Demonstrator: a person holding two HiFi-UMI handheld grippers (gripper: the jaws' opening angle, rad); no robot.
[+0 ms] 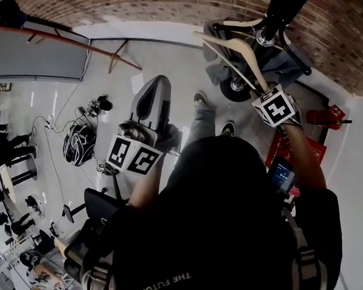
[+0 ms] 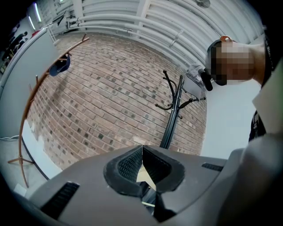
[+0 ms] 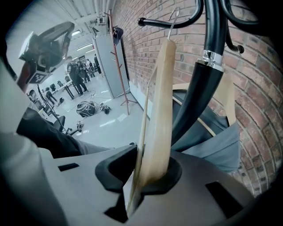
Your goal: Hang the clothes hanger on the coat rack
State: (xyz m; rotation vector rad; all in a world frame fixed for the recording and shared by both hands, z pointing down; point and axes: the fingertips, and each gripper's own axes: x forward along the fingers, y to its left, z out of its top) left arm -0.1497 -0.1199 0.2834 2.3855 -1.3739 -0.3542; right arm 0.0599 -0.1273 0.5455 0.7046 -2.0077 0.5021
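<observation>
The black coat rack [image 3: 208, 75] stands against the brick wall [image 3: 137, 48] right in front of you, with a grey garment [image 3: 221, 145] hanging behind its pole. Your right hand-held gripper [image 3: 146, 170] is clamped on the wooden clothes hanger [image 3: 161, 110], held upright with its wire hook [image 3: 174, 17] just beside a rack arm; you can't tell whether it has caught. Your left hand-held gripper [image 2: 141, 165] is closed on nothing, well apart from the rack.
</observation>
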